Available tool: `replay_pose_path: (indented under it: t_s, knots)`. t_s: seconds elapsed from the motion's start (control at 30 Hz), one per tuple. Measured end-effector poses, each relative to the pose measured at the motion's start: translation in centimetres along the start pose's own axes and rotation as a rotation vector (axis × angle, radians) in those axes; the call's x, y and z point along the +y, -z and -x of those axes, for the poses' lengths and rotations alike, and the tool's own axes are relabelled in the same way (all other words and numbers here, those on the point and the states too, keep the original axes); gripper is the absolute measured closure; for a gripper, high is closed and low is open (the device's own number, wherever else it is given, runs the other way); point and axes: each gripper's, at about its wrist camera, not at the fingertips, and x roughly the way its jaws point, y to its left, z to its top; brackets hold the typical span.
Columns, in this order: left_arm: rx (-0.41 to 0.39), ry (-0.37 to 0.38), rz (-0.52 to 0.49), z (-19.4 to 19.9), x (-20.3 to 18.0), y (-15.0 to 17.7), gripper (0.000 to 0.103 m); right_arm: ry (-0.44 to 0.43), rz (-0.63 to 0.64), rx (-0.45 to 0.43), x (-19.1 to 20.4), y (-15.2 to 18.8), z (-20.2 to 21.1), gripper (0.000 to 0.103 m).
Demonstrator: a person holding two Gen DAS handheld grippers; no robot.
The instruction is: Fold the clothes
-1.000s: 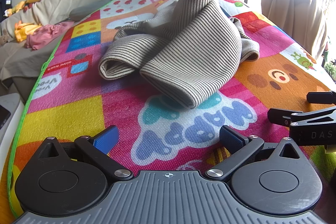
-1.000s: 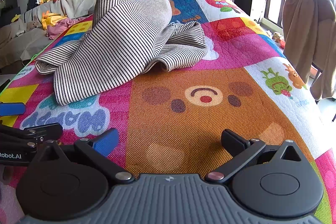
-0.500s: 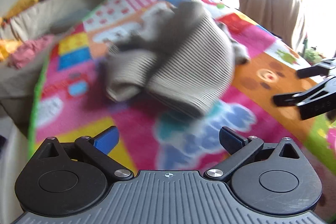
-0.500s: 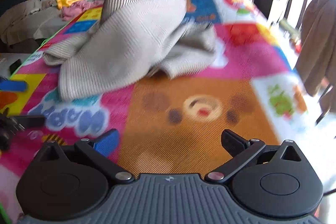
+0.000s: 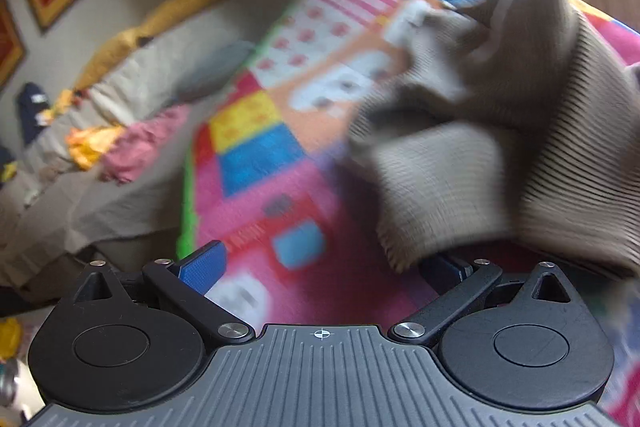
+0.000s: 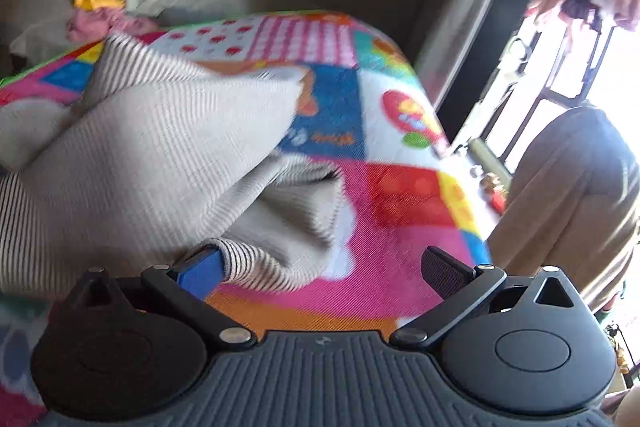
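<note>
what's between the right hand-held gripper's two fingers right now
In the right wrist view, the right hand-held gripper is open; a striped garment edge lies against its blue left finger, and the rest of the gap shows bare play mat.

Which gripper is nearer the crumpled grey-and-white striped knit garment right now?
Too close to call. Left gripper: the striped knit garment overhangs its right finger. Right gripper: a striped hem lies against its left finger. Both jaws open, neither gripping.
</note>
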Motion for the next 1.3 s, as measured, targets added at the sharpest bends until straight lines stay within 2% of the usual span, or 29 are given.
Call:
replay_pose_path:
  t_s: [0.07, 0.17, 0.27, 0.37, 0.5, 0.57, 0.6, 0.63, 0.67, 0.7, 0.77, 0.8, 0.97, 1.03, 1.07, 1.13, 1.2, 1.3]
  knots:
    - [-0.034, -0.001, 0.102, -0.2, 1.9, -1.5, 0.0, 0.059, -0.08, -0.052, -1.6, -1.1, 0.4, 0.0]
    - [-0.041, 0.042, 0.186, -0.7, 3.6, -2.8, 0.0, 0.106, -0.055, -0.042, -2.3, -1.2, 0.0, 0.0]
    - [-0.029, 0.033, 0.142, -1.1, 3.1, -2.6, 0.0, 0.085, 0.009, 0.032, -2.1, -0.2, -1.3, 0.0]
    - [-0.014, 0.036, 0.117, -1.4, 2.8, -2.2, 0.0, 0.027, 0.085, 0.084, -0.9, 1.0, -2.2, 0.0]
    - [0.029, 0.05, 0.125, -2.1, 3.0, -2.4, 0.0, 0.022, 0.271, 0.133, 1.3, 2.1, -3.0, 0.0]
    - [0.058, 0.042, 0.166, -3.0, 3.6, -4.3, 0.0, 0.059, 0.319, 0.134, 0.9, 1.3, -3.5, 0.0]
    - [0.05, 0.033, 0.202, -3.1, 4.0, -5.7, 0.0, 0.112, 0.283, 0.077, -0.2, -0.3, -3.3, 0.0]
    - [-0.002, 0.026, 0.263, -2.0, 4.9, -7.5, 0.0, 0.165, 0.247, 0.02, -1.3, -2.0, -3.1, 0.0]
    - [-0.068, 0.019, 0.325, -0.5, 5.8, -9.0, 0.0, 0.215, 0.203, -0.042, -2.4, -3.5, -2.6, 0.0]
    - [-0.167, -0.002, 0.373, 2.1, 6.7, -9.6, 0.0, 0.246, 0.112, -0.134, -3.8, -4.3, -0.1, 0.0]
    - [-0.344, -0.101, 0.377, 6.8, 7.4, -9.2, 0.0, 0.304, -0.059, -0.309, -6.4, -5.6, 4.8, 0.0]
    - [-0.351, -0.133, 0.341, 7.7, 7.5, -8.4, 0.0, 0.321, -0.062, -0.338, -6.8, -4.9, 6.1, 0.0]
    - [-0.165, -0.182, 0.239, 7.5, 7.6, -2.4, 0.0, 0.377, 0.047, -0.165, -8.0, 1.2, 7.1, 0.0]
    - [-0.109, -0.1, 0.281, 7.4, 7.9, -0.6, 0.0, 0.353, 0.02, -0.091, -9.1, 3.0, 7.0, 0.0]
    - [-0.096, -0.02, 0.293, 7.7, 7.7, -0.3, 0.0, 0.344, 0.008, -0.058, -9.6, 3.8, 7.0, 0.0]
    - [-0.092, 0.146, 0.271, 8.3, 6.5, -0.5, 0.0, 0.362, 0.005, -0.05, -10.2, 4.3, 6.9, 0.0]
    - [-0.1, 0.265, 0.214, 8.9, 4.3, -1.1, 0.0, 0.339, 0.009, -0.039, -10.1, 4.6, 6.8, 0.0]
    - [-0.115, 0.376, 0.095, 9.2, -0.6, -2.6, 0.0, 0.255, 0.018, -0.014, -9.2, 5.1, 6.5, 0.0]
